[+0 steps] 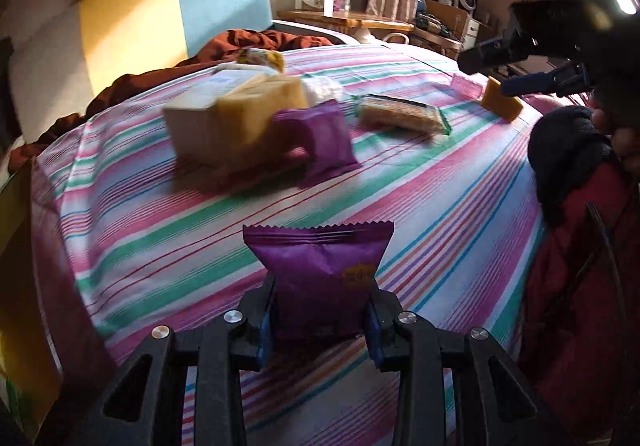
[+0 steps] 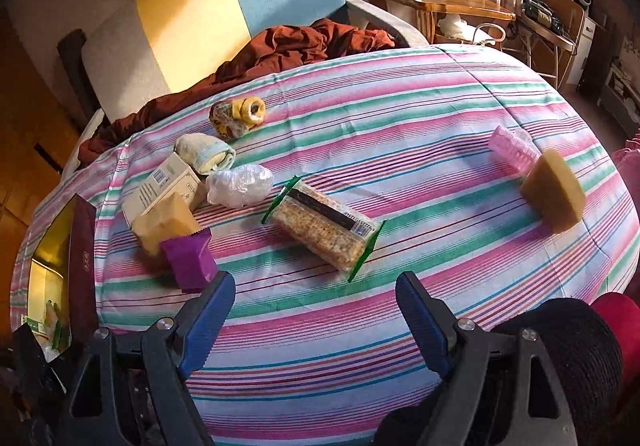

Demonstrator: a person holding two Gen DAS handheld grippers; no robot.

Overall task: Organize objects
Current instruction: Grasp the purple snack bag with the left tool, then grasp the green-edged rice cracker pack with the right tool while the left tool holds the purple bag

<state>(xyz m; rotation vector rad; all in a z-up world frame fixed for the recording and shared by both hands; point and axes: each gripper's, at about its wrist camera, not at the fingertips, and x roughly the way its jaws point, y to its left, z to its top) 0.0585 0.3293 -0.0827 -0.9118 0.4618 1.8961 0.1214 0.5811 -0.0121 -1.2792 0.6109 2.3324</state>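
Observation:
My left gripper (image 1: 319, 312) is shut on a purple snack packet (image 1: 316, 274), which stands upright between its blue pads above the striped bed sheet (image 1: 440, 206). A second purple packet (image 1: 320, 142) (image 2: 190, 258) lies on the sheet beside a yellow sponge block (image 2: 164, 226) and a white carton (image 2: 160, 186). My right gripper (image 2: 316, 298) is open with nothing between its fingers, low over the sheet near a cracker packet (image 2: 324, 230). In the left wrist view the right gripper (image 1: 502, 70) hangs at the upper right, over another yellow sponge (image 1: 500, 102) (image 2: 554, 188) and a pink brush (image 2: 512, 150).
A maroon box (image 2: 82, 270) with a gold inside stands open at the bed's left edge. A rolled towel (image 2: 206, 156), a crumpled plastic bag (image 2: 240, 186) and a wrapped roll (image 2: 238, 116) lie farther back. A brown blanket (image 2: 300, 46) is bunched by the headboard. A wooden table (image 2: 440, 2) stands beyond.

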